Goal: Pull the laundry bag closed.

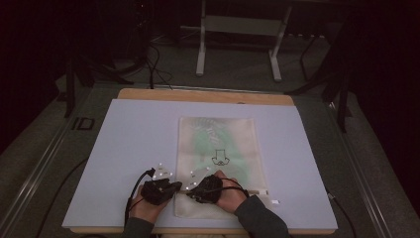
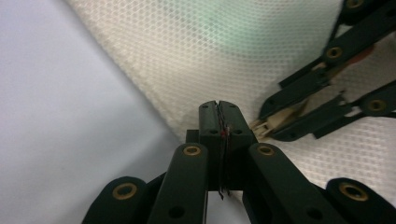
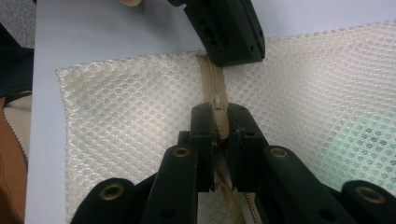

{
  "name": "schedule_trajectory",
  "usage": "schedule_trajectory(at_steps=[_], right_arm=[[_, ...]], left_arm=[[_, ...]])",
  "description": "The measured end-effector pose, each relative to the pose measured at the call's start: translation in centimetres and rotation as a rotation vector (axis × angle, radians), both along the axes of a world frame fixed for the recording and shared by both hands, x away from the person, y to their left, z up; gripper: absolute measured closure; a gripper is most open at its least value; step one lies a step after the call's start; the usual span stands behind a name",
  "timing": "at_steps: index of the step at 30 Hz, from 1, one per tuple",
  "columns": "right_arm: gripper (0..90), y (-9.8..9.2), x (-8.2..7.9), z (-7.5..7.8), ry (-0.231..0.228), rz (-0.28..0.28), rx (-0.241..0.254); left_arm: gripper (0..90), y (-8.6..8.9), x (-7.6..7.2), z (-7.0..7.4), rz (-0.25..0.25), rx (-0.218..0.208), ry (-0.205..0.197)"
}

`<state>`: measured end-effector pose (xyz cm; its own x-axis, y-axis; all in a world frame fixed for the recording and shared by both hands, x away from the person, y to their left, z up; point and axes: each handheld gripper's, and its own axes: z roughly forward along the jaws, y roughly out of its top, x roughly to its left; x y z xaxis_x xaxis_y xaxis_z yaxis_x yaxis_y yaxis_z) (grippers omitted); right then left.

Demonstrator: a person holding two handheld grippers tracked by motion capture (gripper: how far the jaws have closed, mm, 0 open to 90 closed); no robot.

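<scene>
Right, bag: mesh zip bag [image 1: 218,158] lies flat on the white board [image 1: 133,144].
Left tongs [image 2: 218,109]: I have them pinched onto the bag's edge.
Right tongs [image 3: 219,114]: clamped on the zipper pull [image 3: 218,103].
Risk: pull slips out, or mesh bunches.

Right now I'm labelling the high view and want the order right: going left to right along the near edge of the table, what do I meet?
Bare white table top → left gripper → right gripper → mesh zipper bag → small white tag.
</scene>
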<state>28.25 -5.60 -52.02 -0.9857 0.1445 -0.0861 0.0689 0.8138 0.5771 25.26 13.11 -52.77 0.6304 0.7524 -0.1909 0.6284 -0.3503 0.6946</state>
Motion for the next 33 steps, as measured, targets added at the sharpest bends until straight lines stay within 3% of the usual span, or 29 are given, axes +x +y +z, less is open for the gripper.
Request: schedule_trajectory(at_steps=[4, 9, 23, 33], right_arm=[[82.2, -0.01, 0.02, -0.02, 0.0, 0.0, 0.002], [82.2, 0.08, 0.0, 0.01, -0.001, 0.003, -0.003], [82.3, 0.35, -0.23, 0.3, -0.022, 0.026, -0.042], [82.2, -0.5, -0.42, 0.46, -0.034, 0.026, -0.059]], left_arm=[[87.9, -0.47, -0.13, -0.11, -0.02, 0.005, 0.008], [87.7, -0.32, 0.06, -0.52, -0.009, -0.015, 0.05], [89.3, -0.58, -0.06, -0.49, -0.02, 0.023, 0.036], [89.3, -0.62, -0.12, -0.49, -0.017, 0.026, 0.033]])
